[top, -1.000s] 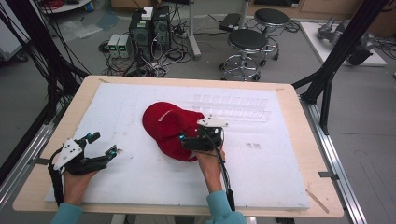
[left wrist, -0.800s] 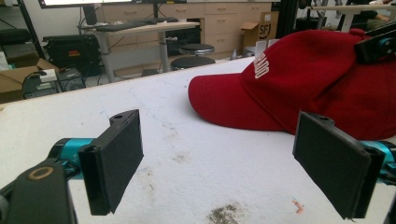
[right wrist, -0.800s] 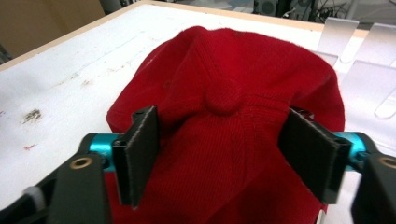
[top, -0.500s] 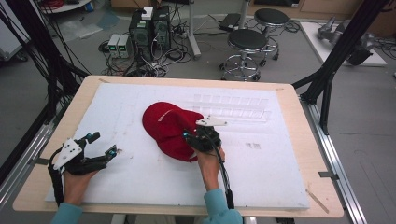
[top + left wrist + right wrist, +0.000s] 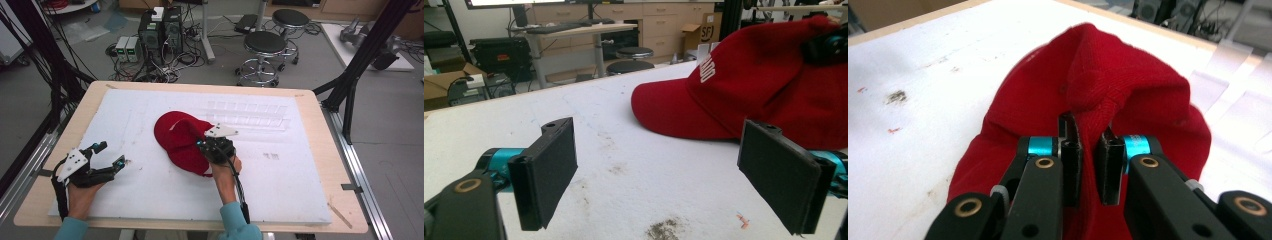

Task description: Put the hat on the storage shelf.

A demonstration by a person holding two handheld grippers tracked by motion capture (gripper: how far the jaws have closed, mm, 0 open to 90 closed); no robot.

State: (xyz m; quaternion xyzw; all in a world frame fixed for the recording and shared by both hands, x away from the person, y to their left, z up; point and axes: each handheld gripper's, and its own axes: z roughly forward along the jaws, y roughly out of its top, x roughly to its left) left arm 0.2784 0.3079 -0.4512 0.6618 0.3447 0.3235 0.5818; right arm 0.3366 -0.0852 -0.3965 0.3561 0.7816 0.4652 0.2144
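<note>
Two jaws of the right gripper (image 5: 1090,150) have just been closing, now pinching a fold of the red cap (image 5: 180,140) mid-table; lifting looks possible. Left gripper (image 5: 674,175) gapes empty near-left.

Grey floor (image 5: 310,65) beyond the tabletop (image 5: 320,115); two black stools (image 5: 265,47), tangled cables (image 5: 165,62), and wooden cabinets (image 5: 649,20) behind.

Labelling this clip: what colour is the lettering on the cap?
White, on the red cap; the left gripper view shows it best.
</note>
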